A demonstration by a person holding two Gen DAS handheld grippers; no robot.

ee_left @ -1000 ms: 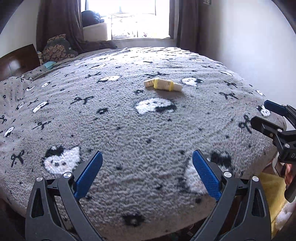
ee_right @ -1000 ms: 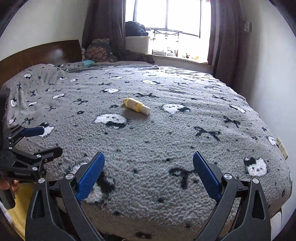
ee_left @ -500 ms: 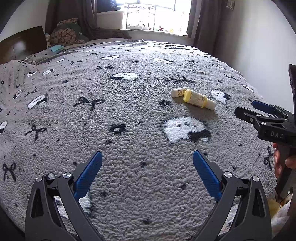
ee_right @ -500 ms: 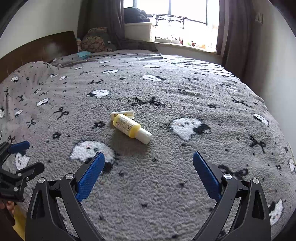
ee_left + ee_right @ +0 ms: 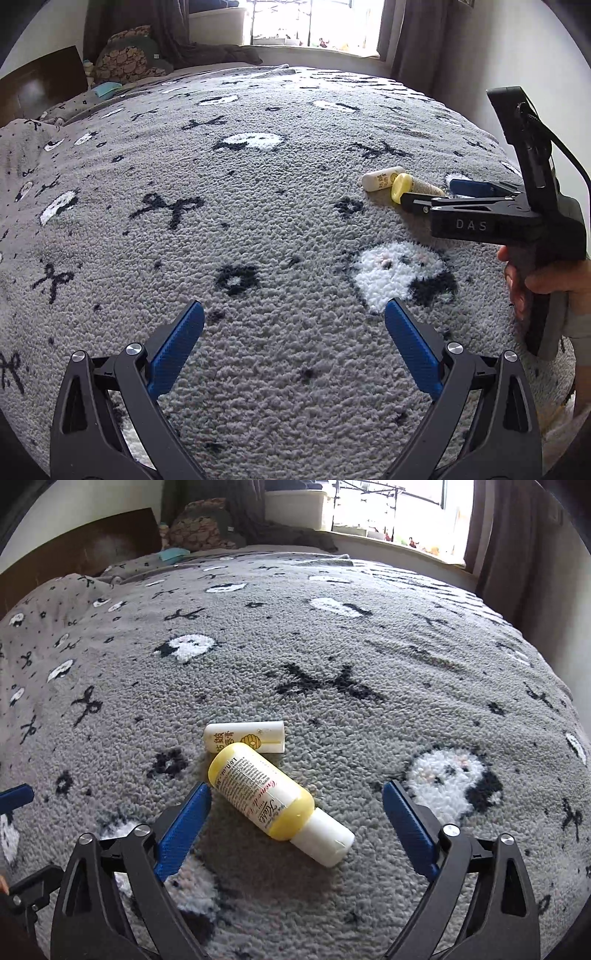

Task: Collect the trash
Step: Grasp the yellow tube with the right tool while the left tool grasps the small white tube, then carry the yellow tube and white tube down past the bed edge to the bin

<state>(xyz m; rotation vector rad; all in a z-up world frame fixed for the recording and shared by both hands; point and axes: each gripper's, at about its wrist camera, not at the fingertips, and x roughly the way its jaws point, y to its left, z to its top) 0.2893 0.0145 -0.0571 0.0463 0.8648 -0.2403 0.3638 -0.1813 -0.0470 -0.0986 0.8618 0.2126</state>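
Observation:
A small yellow bottle [image 5: 264, 795] with a white cap lies on its side on the grey patterned blanket [image 5: 369, 646]. A white tube [image 5: 245, 736] lies just behind it and touches it. My right gripper [image 5: 295, 812] straddles the bottle. Its jaws are closing, and the blue pads do not press on the bottle. In the left wrist view the same bottle [image 5: 400, 186] and tube [image 5: 382, 178] show at right, with the right gripper [image 5: 439, 194] around the bottle. My left gripper [image 5: 295, 332] hovers open over bare blanket, with nothing between its fingers.
A person's hand [image 5: 539, 280] holds the right gripper's handle. A dark headboard [image 5: 85, 542] and pillows [image 5: 203, 526] are at the far left. A window [image 5: 388, 506] with curtains lies beyond the bed. A wall [image 5: 480, 66] runs along the bed's right side.
Both grippers moved forward over the bed toward the bottle. The right gripper now has the bottle between its fingers, and its jaws have narrowed a little.

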